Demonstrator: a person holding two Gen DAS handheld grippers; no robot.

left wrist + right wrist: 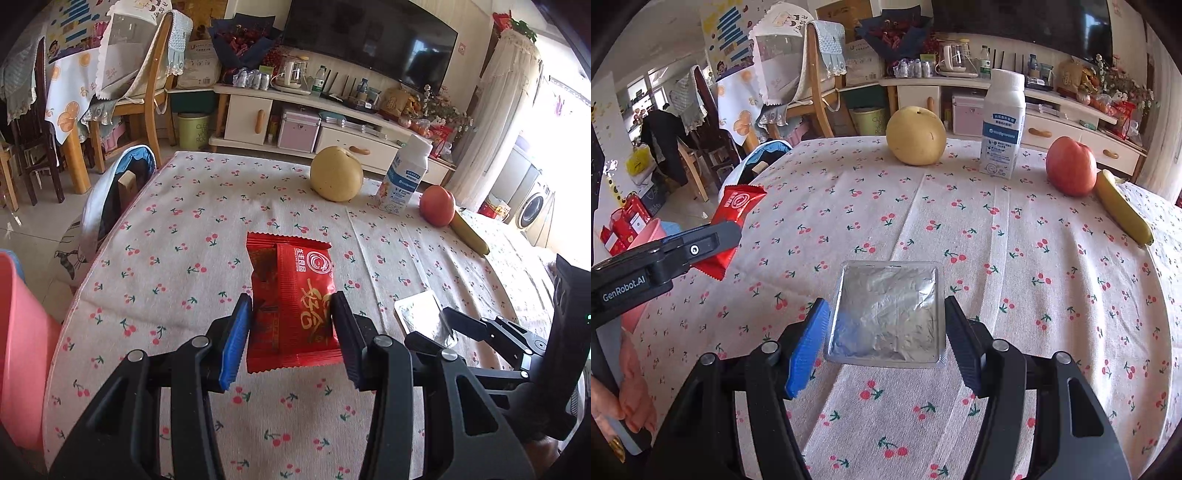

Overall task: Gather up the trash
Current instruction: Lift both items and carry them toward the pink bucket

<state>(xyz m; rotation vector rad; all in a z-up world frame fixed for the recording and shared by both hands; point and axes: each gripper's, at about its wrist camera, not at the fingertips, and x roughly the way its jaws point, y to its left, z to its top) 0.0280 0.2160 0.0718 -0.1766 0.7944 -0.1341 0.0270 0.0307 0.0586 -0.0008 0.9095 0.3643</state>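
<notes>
A red snack wrapper [291, 302] sits between the fingers of my left gripper [291, 332], whose jaws press its two edges and hold it above the cherry-print tablecloth [177, 229]. In the right wrist view the wrapper [735, 221] hangs clear of the cloth at the left. A silver foil blister pack [886, 314] lies between the fingers of my right gripper [886, 339], whose jaws stand at its sides with small gaps. The pack also shows in the left wrist view [421, 314].
A pink bin [22, 354] stands left of the table. At the table's far side are a yellow pear [916, 134], a white bottle [1003, 125], a red apple [1071, 166] and a banana [1123, 210]. Chairs and a TV cabinet stand beyond.
</notes>
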